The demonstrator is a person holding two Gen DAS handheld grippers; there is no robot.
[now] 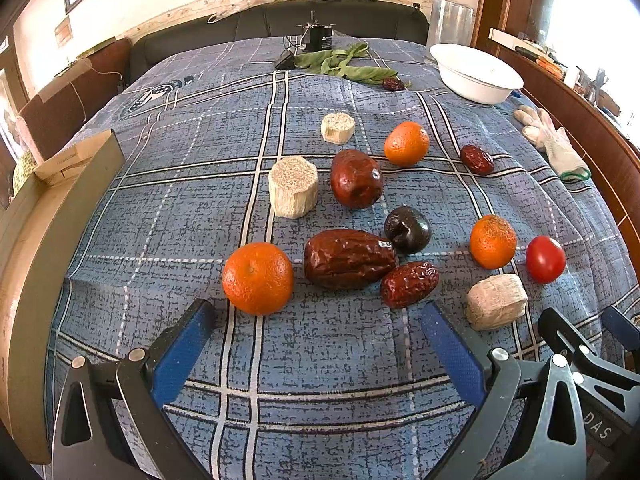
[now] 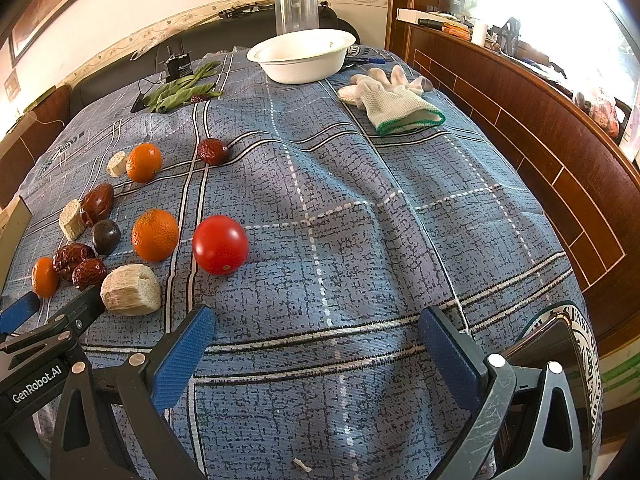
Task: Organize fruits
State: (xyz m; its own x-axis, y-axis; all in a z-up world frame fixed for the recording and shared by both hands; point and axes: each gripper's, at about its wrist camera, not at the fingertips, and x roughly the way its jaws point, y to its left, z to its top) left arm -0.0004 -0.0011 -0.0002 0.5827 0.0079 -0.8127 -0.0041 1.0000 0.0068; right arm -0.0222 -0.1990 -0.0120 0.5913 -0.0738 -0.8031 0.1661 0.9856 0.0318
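Fruits lie scattered on a blue checked tablecloth [image 1: 320,360]. In the left wrist view there are three oranges, the nearest [image 1: 258,278] just ahead of my open, empty left gripper [image 1: 316,312], several red dates [image 1: 348,258], a dark plum [image 1: 407,229], a red tomato [image 1: 545,259] and pale sugarcane chunks [image 1: 293,186]. In the right wrist view my right gripper [image 2: 316,320] is open and empty, with the tomato [image 2: 220,244] ahead to its left. A white bowl [image 2: 302,54] stands at the far side.
White gloves [image 2: 390,100] lie right of the bowl. Green leaves [image 1: 344,64] and a black device [image 1: 320,38] lie at the far edge. A clear glass [image 2: 296,10] stands behind the bowl. A cardboard box [image 1: 60,160] is at the left. Wooden panelling [image 2: 540,120] borders the right side.
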